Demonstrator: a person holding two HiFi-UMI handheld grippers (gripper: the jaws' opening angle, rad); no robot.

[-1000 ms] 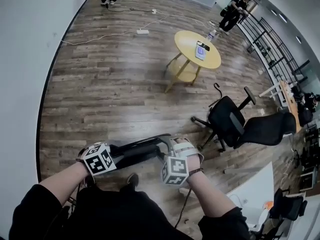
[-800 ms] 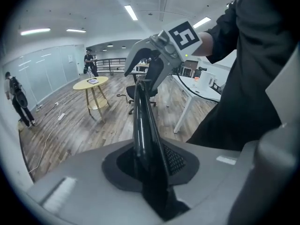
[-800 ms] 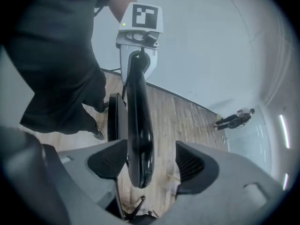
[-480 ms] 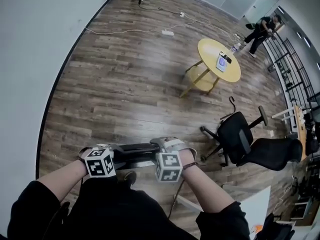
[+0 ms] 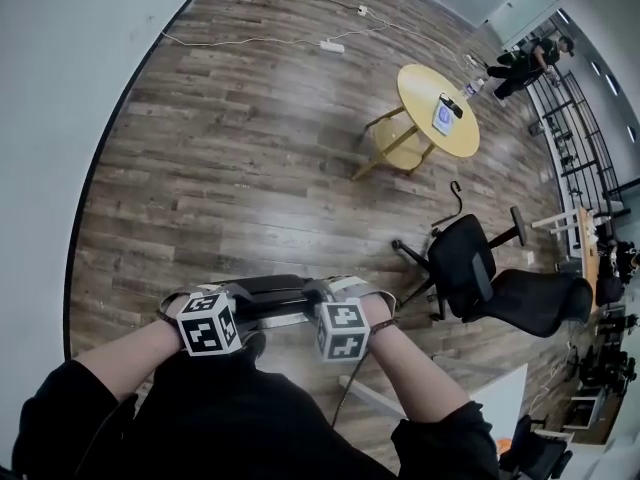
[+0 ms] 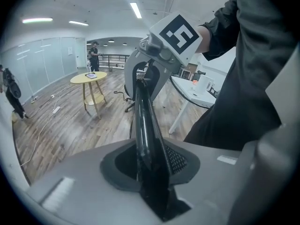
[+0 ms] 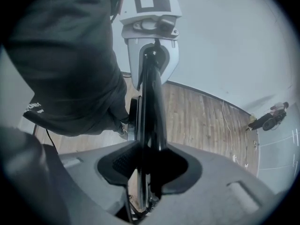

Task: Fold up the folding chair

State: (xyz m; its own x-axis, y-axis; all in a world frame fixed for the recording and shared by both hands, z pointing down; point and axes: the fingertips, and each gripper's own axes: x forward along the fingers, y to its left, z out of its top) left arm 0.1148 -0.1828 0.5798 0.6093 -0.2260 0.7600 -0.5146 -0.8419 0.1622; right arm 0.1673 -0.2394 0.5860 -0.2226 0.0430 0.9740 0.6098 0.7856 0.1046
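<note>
The black folding chair (image 5: 272, 298) stands right in front of me, and only its top bar shows between my hands. My left gripper (image 5: 232, 306) holds the bar's left end and my right gripper (image 5: 328, 296) its right end. In the left gripper view the bar (image 6: 143, 111) runs from my left gripper (image 6: 150, 161) up to the right gripper (image 6: 157, 55). The left jaws have eased a little but stay on the bar. In the right gripper view my right gripper (image 7: 150, 161) has just been closing, with the bar (image 7: 152, 107) between its pads.
A yellow round table (image 5: 438, 108) stands further out on the wood floor. A black office chair (image 5: 480, 273) lies tipped to the right, and a white table (image 5: 510, 398) is at the lower right. A power strip with its cable (image 5: 330, 46) lies far off. The wall curves along the left.
My right gripper has shifted slightly left and down along the chair's bar, and its jaws have closed on it. The bar now lies more level. The left gripper has barely moved.
</note>
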